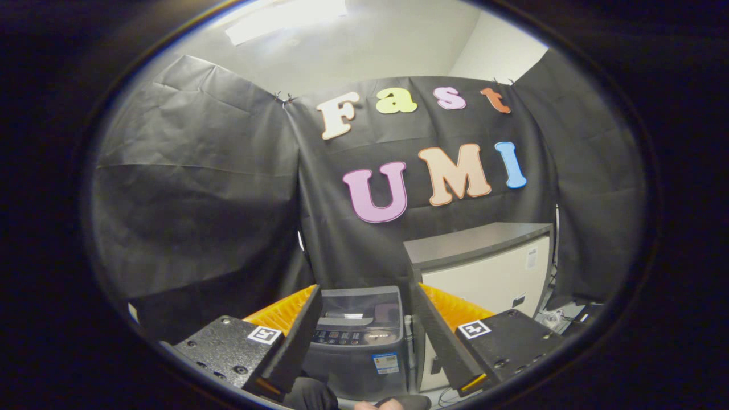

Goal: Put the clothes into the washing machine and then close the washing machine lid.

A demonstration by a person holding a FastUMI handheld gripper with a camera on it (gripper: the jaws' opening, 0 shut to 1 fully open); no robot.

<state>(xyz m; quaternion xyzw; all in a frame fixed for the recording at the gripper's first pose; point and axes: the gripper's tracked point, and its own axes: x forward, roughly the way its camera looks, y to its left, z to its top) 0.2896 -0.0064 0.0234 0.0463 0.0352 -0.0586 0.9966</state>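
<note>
A small grey top-loading washing machine (357, 336) stands on the floor straight ahead, seen between my two fingers, its smoky lid (359, 307) lying flat and shut over the tub. My gripper (373, 384) is open, with nothing between its fingers, held well back from the machine and above its level. Something dark, maybe cloth (310, 394), lies low down just ahead of the fingers, next to part of a hand (376, 405). I cannot make out what that dark thing is.
A low white cabinet with a grey top (484, 267) stands right beside the washing machine on its right. Loose cables lie on the floor (561, 319) further right. Black cloth walls close the booth behind and on both sides.
</note>
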